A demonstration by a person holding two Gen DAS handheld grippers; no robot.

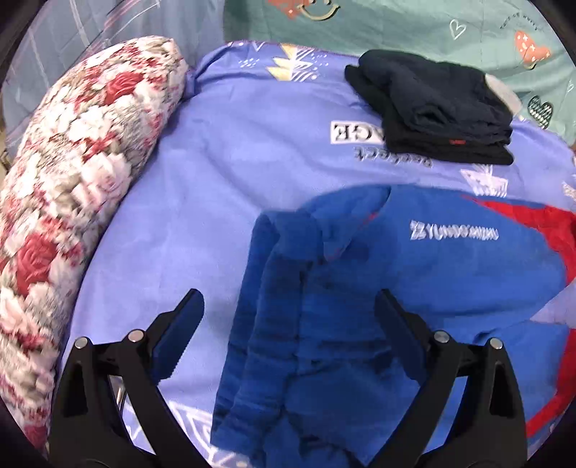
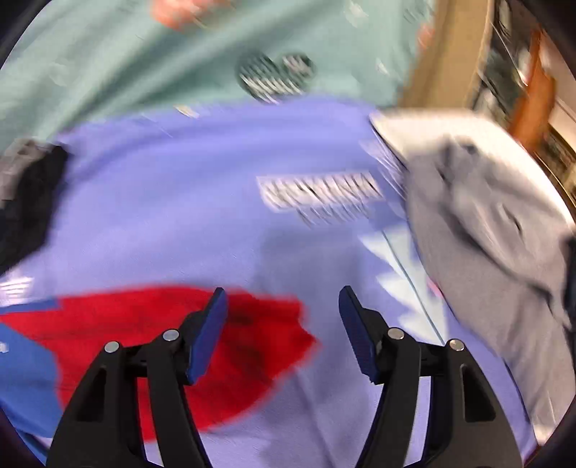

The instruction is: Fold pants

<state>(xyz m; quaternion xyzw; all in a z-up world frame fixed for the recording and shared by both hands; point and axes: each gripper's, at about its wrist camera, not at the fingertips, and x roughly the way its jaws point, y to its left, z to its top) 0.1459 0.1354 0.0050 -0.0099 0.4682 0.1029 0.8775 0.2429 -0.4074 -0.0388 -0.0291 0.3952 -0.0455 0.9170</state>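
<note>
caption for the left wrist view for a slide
Open left gripper above blue-and-red pants on a lilac bedsheet, folded black garment behind.

A periwinkle bed sheet (image 1: 252,172) is spread across the bed, printed with white triangles and a white label whose lettering is seen upside down. Along its left edge a rolled floral quilt (image 1: 72,172) is laid, patterned in red and white roses. Beyond the sheet a teal blanket (image 1: 432,32) is seen, printed with hearts and small figures. A folded black garment (image 1: 439,108) is placed on the far part of the sheet, near the teal blanket (a small red tag is visible at its edge). In the right wrist view a grey garment (image 2: 486,223) is heaped at the right side of the sheet, heavily blurred, and wooden furniture (image 2: 504,72) is glimpsed behind it.
</note>
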